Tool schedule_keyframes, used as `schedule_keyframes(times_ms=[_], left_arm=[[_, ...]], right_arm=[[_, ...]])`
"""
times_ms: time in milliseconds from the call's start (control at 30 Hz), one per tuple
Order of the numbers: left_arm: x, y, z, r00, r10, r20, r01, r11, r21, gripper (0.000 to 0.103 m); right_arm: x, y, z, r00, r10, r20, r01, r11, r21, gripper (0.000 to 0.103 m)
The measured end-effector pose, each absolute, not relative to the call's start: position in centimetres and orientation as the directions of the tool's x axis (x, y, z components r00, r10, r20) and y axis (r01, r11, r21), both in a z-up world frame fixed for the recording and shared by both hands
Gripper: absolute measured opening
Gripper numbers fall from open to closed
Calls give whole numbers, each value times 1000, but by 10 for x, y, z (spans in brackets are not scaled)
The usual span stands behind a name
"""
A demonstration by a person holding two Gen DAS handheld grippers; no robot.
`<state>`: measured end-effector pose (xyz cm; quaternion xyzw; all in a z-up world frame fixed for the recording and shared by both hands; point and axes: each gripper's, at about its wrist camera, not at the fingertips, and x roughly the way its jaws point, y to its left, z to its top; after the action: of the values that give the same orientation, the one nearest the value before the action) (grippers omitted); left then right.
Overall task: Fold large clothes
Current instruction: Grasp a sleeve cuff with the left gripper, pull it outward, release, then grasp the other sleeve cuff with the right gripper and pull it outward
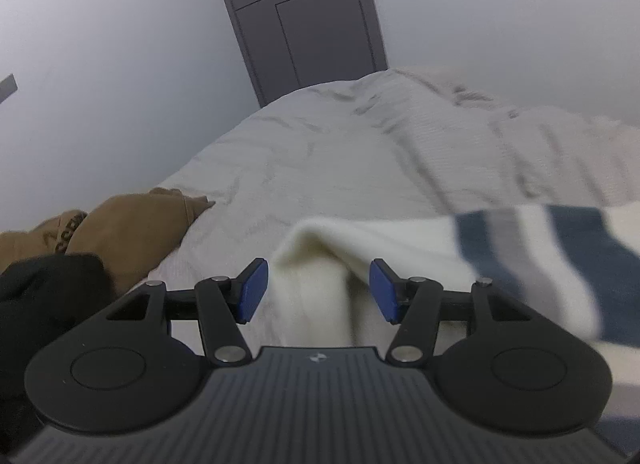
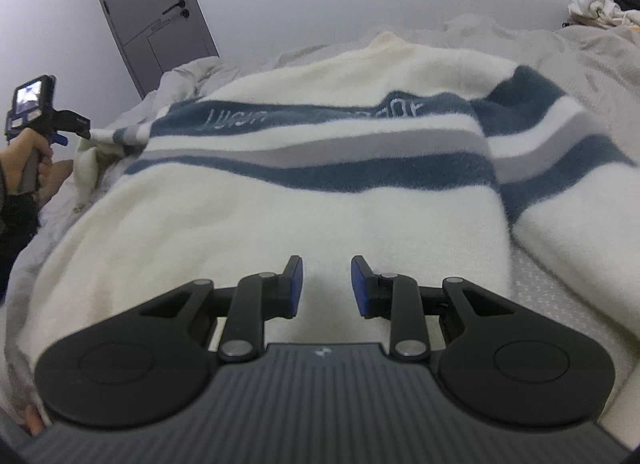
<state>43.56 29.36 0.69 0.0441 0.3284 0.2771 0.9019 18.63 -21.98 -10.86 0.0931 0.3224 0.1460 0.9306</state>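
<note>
The sweater (image 2: 304, 192) is spread flat on the bed (image 1: 304, 152), a sleeve fold apparently in hand. The left gripper (image 1: 318, 288) is released over the sleeve end; the right gripper (image 2: 326, 284) is parted, grasping nothing. A fresh grasp is probably needed next.

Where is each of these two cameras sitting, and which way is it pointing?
Left wrist view: sits on the left tool, looking forward and downward along its open blue fingers at the cream sleeve on the bed; only the tool shows.
Right wrist view: sits on the right tool, looking across the striped sweater, fingers apart, holding nothing; at far left a hand holds the left tool.
Both share the sweater, bed and grey door.
</note>
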Motion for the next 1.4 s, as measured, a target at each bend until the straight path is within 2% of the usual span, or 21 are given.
schedule_keyframes(times_ms=[267, 467, 567, 633, 733, 800, 933, 1033, 1233, 1400], left_arm=[[347, 194, 57, 750, 353, -559, -333, 932, 142, 62], [274, 97, 74, 814, 149, -562, -171, 985, 13, 62], [241, 52, 70, 821, 15, -571, -74, 994, -81, 62], [220, 19, 63, 815, -66, -575, -10, 992, -128, 62], [194, -21, 49, 795, -161, -584, 66, 981, -180, 62], [181, -39, 38, 780, -211, -589, 89, 969, -228, 62], [160, -61, 15, 772, -248, -586, 111, 959, -260, 62], [158, -64, -5, 765, -242, -596, 108, 962, -253, 62], [176, -39, -28, 771, -233, -593, 69, 956, -286, 62], [183, -21, -40, 762, -252, -596, 36, 936, -350, 62]], right_arm=[[159, -229, -89, 796, 295, -529, -187, 950, 249, 31], [144, -244, -80, 816, 263, -515, -126, 950, 286, 31], [138, -255, -79, 819, 256, -514, -87, 940, 329, 47], [132, -264, -77, 825, 252, -506, -59, 929, 366, 63], [123, -281, -79, 832, 258, -491, -10, 893, 451, 81], [119, -295, -84, 834, 262, -486, 33, 855, 518, 82], [120, -333, -106, 836, 302, -459, 156, 671, 725, 82], [120, -357, -122, 861, 265, -435, 249, 526, 813, 84], [135, -385, -150, 887, 140, -441, 379, 325, 866, 83], [142, -401, -156, 906, 7, -422, 407, 256, 877, 82]])
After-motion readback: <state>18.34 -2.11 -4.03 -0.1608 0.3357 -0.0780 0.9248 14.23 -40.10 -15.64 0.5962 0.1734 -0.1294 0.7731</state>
